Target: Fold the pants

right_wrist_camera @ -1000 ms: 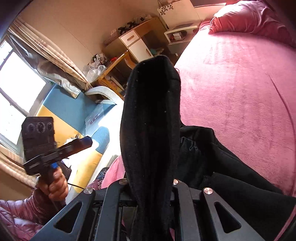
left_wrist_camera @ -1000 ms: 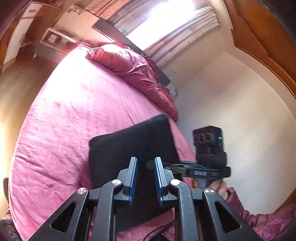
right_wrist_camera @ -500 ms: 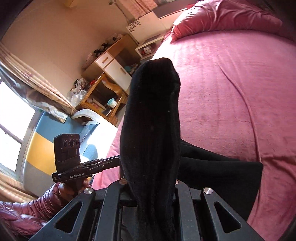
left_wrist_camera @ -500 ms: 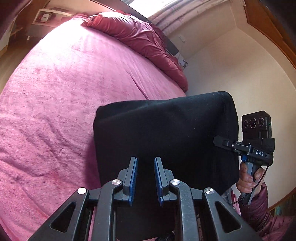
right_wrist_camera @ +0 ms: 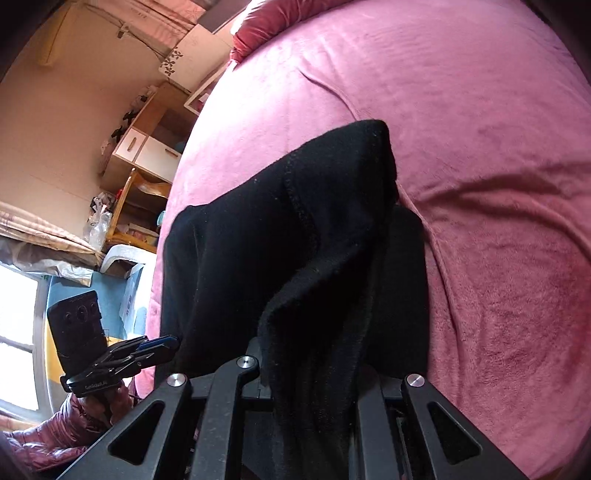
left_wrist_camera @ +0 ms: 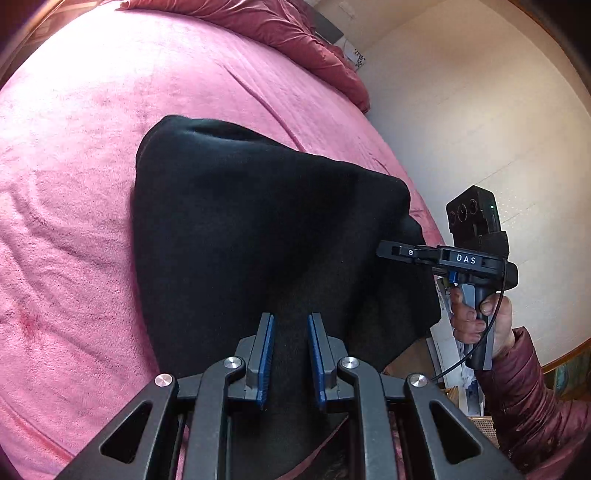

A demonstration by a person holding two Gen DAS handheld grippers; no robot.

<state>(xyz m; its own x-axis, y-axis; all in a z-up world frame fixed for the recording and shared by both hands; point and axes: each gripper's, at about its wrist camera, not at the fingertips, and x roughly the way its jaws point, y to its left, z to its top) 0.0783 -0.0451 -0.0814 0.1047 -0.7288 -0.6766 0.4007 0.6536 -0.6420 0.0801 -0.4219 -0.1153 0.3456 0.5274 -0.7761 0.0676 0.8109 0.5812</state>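
The black pants (left_wrist_camera: 258, 229) lie in a folded bundle on the pink bed (left_wrist_camera: 74, 184). In the left wrist view my left gripper (left_wrist_camera: 290, 343) hovers over their near end, its blue pads slightly apart with only a narrow gap and nothing between them. My right gripper (left_wrist_camera: 388, 253) shows at the right, pinching the pants' right edge. In the right wrist view the pants (right_wrist_camera: 295, 240) drape up through the right gripper (right_wrist_camera: 314, 354) and hide its fingertips. The left gripper (right_wrist_camera: 162, 345) shows at the pants' left edge.
The pink bed (right_wrist_camera: 480, 147) runs far ahead, with a crumpled red duvet (left_wrist_camera: 295, 33) at its head. A cream wall (left_wrist_camera: 480, 129) stands right of the bed. A wooden desk and white cabinet (right_wrist_camera: 144, 155) stand left of the bed.
The right gripper has brought the lifted end of the pants down and forward over the lower layer. Both grippers now tilt down toward the bed. The left gripper has stayed empty.
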